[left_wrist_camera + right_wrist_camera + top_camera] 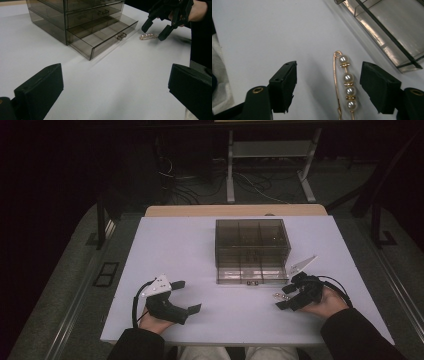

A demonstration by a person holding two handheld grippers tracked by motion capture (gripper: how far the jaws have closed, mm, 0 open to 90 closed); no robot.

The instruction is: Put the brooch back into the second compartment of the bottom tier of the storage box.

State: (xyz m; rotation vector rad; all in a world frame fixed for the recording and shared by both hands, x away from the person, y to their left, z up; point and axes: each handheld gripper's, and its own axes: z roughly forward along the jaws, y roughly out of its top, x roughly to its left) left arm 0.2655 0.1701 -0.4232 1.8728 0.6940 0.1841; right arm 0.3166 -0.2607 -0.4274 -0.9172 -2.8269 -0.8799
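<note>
We see a dim room: grey floor (60, 285) at both sides, tangled cables (200, 182) at upper centre beneath a white-legged desk frame (270, 165), and a white table (175, 250) mid-frame.

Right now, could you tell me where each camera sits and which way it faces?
High view: above the person's side, looking forward and down on the table; forearms and both grippers show, left, right.
Left gripper view: low over the table, towards the drawer box; own fingers show.
Right gripper view: close over the pearl pin; own fingers show.
All share the pin and box.
</note>
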